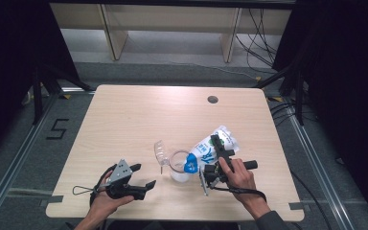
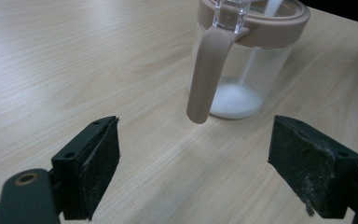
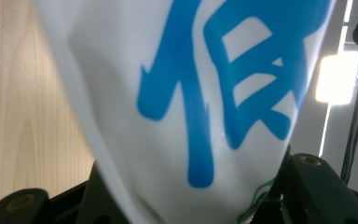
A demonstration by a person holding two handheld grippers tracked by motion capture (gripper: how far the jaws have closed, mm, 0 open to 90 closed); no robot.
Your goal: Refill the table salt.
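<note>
In the high view, a white pouch with blue print [image 1: 214, 144] is held tilted by the right gripper [image 1: 214, 160], its blue mouth over a clear jar [image 1: 179, 165] standing near the front middle of the wooden table [image 1: 124, 120]. The jar's transparent lid [image 1: 160, 152] is flipped open to the left. The left gripper [image 1: 141, 176] rests apart from the jar, to its left, jaws spread and nothing between them.

In the left gripper view, the jar [image 2: 242, 60] is seen with a pinkish-brown rim and hanging strap [image 2: 206, 77]; a shallow layer of white powder [image 2: 235, 100] lies at the bottom, and a thin white stream appears to be falling into it. The two black jaws stand wide, empty.

In the right gripper view, the pouch [image 3: 191, 93] is seen clamped between the half-closed jaws.

Spillage is judged the main risk: the jar is not steadied, so a nudge from the pouch could tip it, and a drifting mouth would send powder onto the table.
</note>
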